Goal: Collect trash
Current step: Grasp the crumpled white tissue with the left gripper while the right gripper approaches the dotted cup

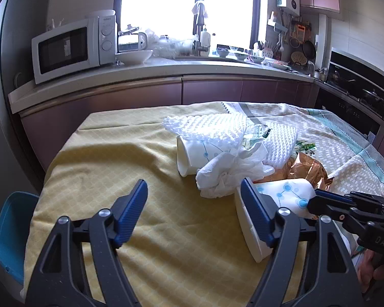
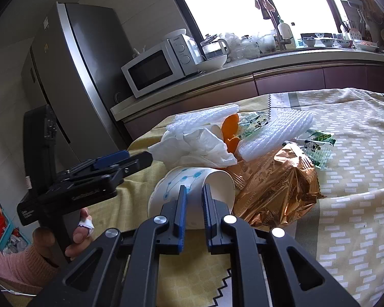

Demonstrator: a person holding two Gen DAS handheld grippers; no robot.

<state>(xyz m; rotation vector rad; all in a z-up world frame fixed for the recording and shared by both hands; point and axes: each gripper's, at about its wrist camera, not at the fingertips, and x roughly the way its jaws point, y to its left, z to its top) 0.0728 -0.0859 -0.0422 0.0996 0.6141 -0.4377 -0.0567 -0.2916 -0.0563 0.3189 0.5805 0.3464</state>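
- Right now the right claw [image 2: 193, 202] pinches the rim wall of a paper cup [image 2: 189, 179] that lies on its side on the desk [image 2: 345, 204], one finger outside the wall and one inside the mouth
- From the left wrist view the same cup [image 1: 281, 199] lies with its mouth towards the camera, and the right claw [image 1: 311, 202] comes in from the right edge and grips it
- The left claw [image 1: 194, 215] stands spread, nothing between its fingers; its right finger is just beside the cup's mouth, its left finger over bare yellow cloth [image 1: 115, 166]
- A hand [image 2: 64, 240] in a pink sleeve [image 2: 18, 261] holds the left claw's handle, with a scrap of white paper tucked under a finger
- Behind the cup sits the trash pile: crumpled tissue [image 1: 227, 176], a second paper cup [image 1: 192, 156] on its side, white foam netting [image 1: 207, 125], a copper foil bag [image 2: 276, 189], orange peel [image 2: 230, 130] and green-printed wrappers [image 2: 317, 143]
- A microwave [image 1: 71, 48] stands on the kitchen counter beyond, and a blue chair [image 1: 10, 230] is at the desk's left edge
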